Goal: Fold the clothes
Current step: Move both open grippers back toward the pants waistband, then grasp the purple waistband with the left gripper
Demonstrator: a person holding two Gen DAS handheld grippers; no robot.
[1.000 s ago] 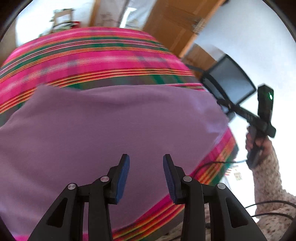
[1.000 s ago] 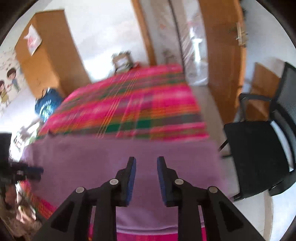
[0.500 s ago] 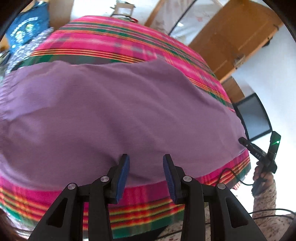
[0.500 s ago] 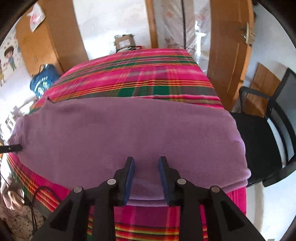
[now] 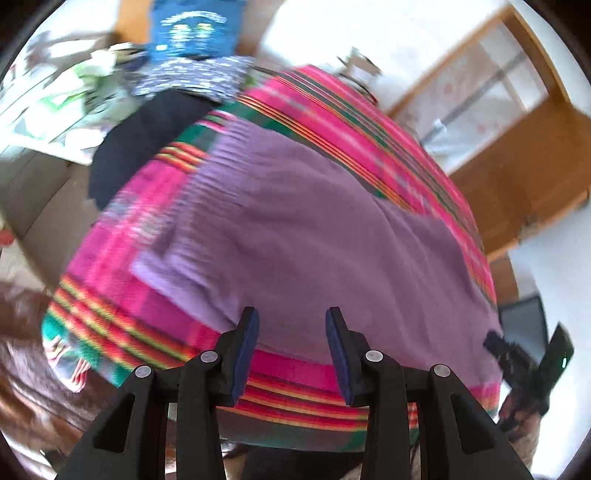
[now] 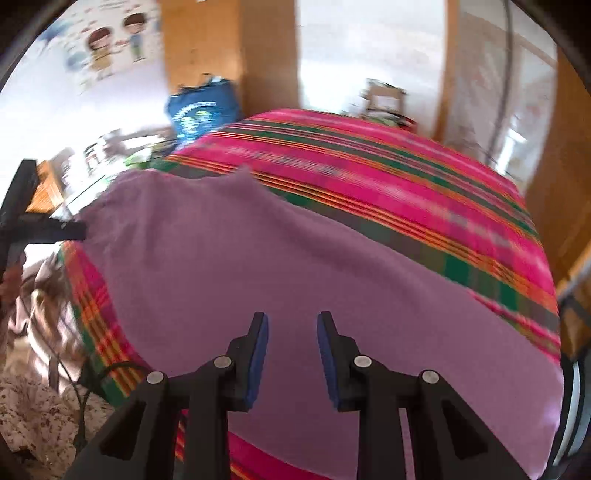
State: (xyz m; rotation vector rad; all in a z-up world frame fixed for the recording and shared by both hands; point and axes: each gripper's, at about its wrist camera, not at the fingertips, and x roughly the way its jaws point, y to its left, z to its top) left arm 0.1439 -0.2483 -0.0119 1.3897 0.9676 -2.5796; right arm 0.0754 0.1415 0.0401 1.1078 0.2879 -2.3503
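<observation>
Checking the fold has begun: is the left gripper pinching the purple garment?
No, the left gripper is open above the flat purple garment, nothing between its pads.

Motion blur is smearing the striped bedspread (image 5: pixel 122 258) and the blue bag (image 5: pixel 192 26). The purple garment (image 6: pixel 480 424) is running past the frame's lower right edge, its hem unseen.

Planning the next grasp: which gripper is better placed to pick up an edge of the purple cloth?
Left, probably. The left gripper hangs open at the purple cloth's near edge; the right gripper, open too, hangs over mid-cloth.
</observation>
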